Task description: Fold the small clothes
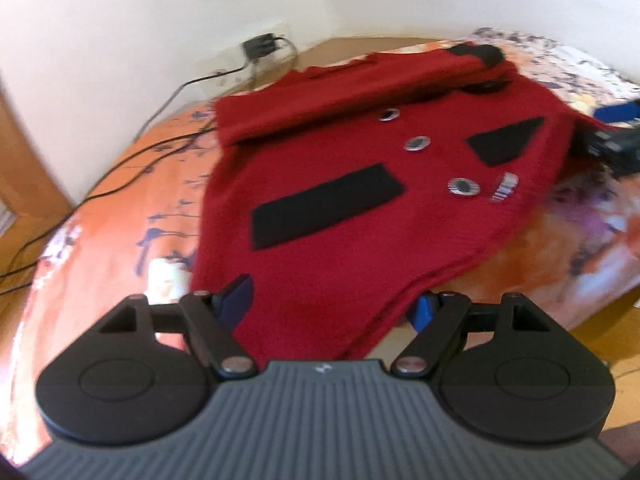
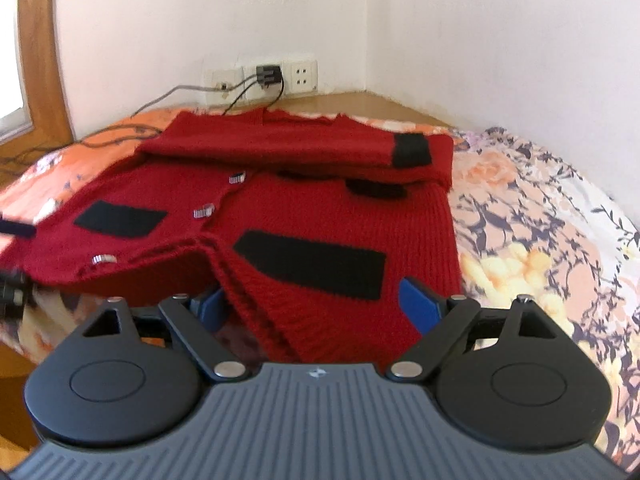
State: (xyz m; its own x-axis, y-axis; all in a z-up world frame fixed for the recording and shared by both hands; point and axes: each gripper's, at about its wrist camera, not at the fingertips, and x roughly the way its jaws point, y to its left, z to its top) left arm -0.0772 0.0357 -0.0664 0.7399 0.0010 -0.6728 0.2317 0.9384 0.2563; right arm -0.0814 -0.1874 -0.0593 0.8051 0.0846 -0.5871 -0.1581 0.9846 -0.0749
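A red knitted cardigan (image 1: 340, 216) (image 2: 328, 208) with black pocket patches and silver buttons lies front up on a floral bed sheet (image 2: 540, 220). A sleeve with a black cuff (image 2: 412, 150) is folded across its upper part. My left gripper (image 1: 330, 306) is open at the hem's left corner, and red fabric runs between its blue fingers (image 1: 236, 300). My right gripper (image 2: 316, 304) is open at the hem's right corner, with the ribbed hem between its fingers (image 2: 420, 304). Each gripper shows at the edge of the other's view. The hem near the bottom button (image 2: 102, 259) looks raised off the sheet.
Wall sockets with a black charger (image 2: 268, 74) sit behind the bed, and cables (image 1: 120, 168) trail over the sheet's left side. A wooden frame (image 2: 36, 40) stands at the left. The bed's wooden edge (image 1: 600, 312) runs close to the hem.
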